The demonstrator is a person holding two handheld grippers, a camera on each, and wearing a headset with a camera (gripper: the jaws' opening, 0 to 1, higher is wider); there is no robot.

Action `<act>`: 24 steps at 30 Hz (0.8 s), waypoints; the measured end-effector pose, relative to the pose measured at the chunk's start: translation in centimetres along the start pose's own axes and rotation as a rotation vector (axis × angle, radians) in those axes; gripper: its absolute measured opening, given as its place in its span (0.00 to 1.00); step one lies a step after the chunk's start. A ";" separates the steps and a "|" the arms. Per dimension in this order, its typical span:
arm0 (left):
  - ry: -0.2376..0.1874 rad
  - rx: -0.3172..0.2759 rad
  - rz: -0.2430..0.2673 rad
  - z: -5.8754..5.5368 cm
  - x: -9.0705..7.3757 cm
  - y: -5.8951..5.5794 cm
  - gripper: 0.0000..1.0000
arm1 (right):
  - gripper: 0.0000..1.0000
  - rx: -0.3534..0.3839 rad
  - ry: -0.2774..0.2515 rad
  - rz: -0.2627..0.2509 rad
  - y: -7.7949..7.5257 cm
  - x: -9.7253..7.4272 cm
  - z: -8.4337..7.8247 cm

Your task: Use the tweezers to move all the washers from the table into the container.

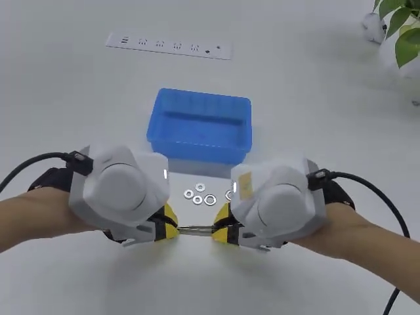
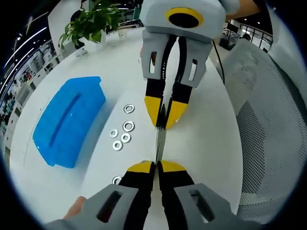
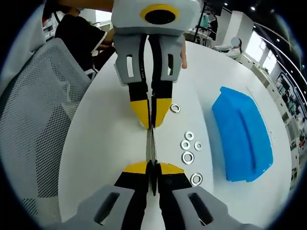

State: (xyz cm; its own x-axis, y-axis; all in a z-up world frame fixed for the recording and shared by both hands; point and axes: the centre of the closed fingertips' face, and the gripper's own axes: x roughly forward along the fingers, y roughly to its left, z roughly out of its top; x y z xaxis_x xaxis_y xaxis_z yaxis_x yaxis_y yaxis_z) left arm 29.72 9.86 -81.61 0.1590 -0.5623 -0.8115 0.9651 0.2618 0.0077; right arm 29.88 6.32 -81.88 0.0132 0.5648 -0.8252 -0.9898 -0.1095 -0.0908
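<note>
Table [image 1: 315, 79]: a wide white workbench that carries everything below.
Chair [image 2: 259, 120]: a pale mesh chair back at the table's near edge, seen in both gripper views.
Container [image 1: 200, 125]: a blue rectangular tub, open at the top, standing on the table beyond the grippers. Its inside looks bare in the head view.
Left gripper [image 1: 167, 223]: a grey body with yellow and black jaw tips, held low over the table in front of the person. Its jaws are pressed together, pinching one end of the tweezers, as its own view [image 2: 156, 167] shows.
Right gripper [image 1: 222, 230]: the same build, facing the left one tip to tip. Its jaws are also squeezed closed, gripping the other end of the tweezers [image 3: 152, 167].
Power strip [image 1: 169, 46]: a long white strip lying flat on the far side of the table, well beyond the container.
Plant [image 1: 403, 29]: green leaves at the far right corner of the table.
Tweezers [image 1: 195, 230]: a thin metal pair stretched level between the two grippers, each end clamped by one of them, just above the table top.
Washers [image 1: 210, 199]: small silver rings lying flat and loosely scattered on the table, between the container's near wall and the tweezers. Six can be counted in the gripper views [image 2: 128, 126].
</note>
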 end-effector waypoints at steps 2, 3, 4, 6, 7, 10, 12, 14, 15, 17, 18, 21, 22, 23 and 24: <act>-0.003 -0.003 -0.012 0.0 0.0 -0.3 0.13 | 0.07 -0.020 -0.001 -0.017 0.0 0.0 0.1; -0.006 0.006 -0.018 0.0 -0.1 -0.6 0.15 | 0.07 -0.037 -0.002 -0.040 -0.2 0.0 0.2; -0.007 0.018 -0.015 0.0 -0.1 -0.7 0.16 | 0.07 -0.030 -0.003 -0.036 0.0 0.0 0.2; -0.010 0.022 -0.003 0.0 -0.1 -0.7 0.16 | 0.07 0.003 -0.047 -0.046 0.2 -0.3 1.0; -0.012 0.017 0.001 0.0 -0.1 -0.6 0.16 | 0.07 0.000 -0.048 -0.050 0.2 -0.5 1.2; -0.014 0.008 0.022 0.0 -0.1 -0.3 0.12 | 0.07 -0.016 -0.055 -0.062 0.2 -0.9 1.5; -0.004 0.019 0.030 0.0 -0.1 -0.2 0.08 | 0.07 -0.015 -0.068 -0.065 0.1 -1.2 1.8; 0.008 0.032 0.025 0.0 -0.1 -0.2 0.07 | 0.07 -0.017 -0.063 -0.062 0.2 -1.1 1.7; 0.013 0.039 0.025 0.0 -0.1 -0.2 0.07 | 0.07 -0.021 -0.062 -0.063 0.2 -1.1 1.7; 0.022 0.049 0.023 -0.1 -0.2 -0.3 0.07 | 0.07 -0.023 -0.063 -0.062 0.2 -1.0 1.8; 0.024 0.049 0.020 -0.1 -0.2 -0.4 0.07 | 0.07 -0.022 -0.065 -0.060 0.3 -1.0 1.9; 0.023 0.049 0.020 -0.1 -1.0 -0.4 0.07 | 0.07 -0.029 -0.070 -0.062 0.4 -1.0 2.1; 0.021 0.051 0.022 0.0 -1.2 -0.4 0.07 | 0.07 -0.032 -0.071 -0.064 0.4 -1.1 2.2; 0.018 0.056 0.025 0.1 -1.4 -0.4 0.07 | 0.07 -0.034 -0.069 -0.067 0.3 -1.1 2.1; 0.012 0.061 0.025 0.4 -1.8 -0.4 0.07 | 0.07 -0.035 -0.068 -0.067 0.3 -1.0 2.1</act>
State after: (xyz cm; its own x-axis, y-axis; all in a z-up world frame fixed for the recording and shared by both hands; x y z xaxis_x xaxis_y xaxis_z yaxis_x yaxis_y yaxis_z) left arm 29.12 10.49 -79.94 0.1814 -0.5468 -0.8174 0.9718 0.2273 0.0636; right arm 29.30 7.42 -79.87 0.0679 0.6262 -0.7767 -0.9815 -0.0978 -0.1647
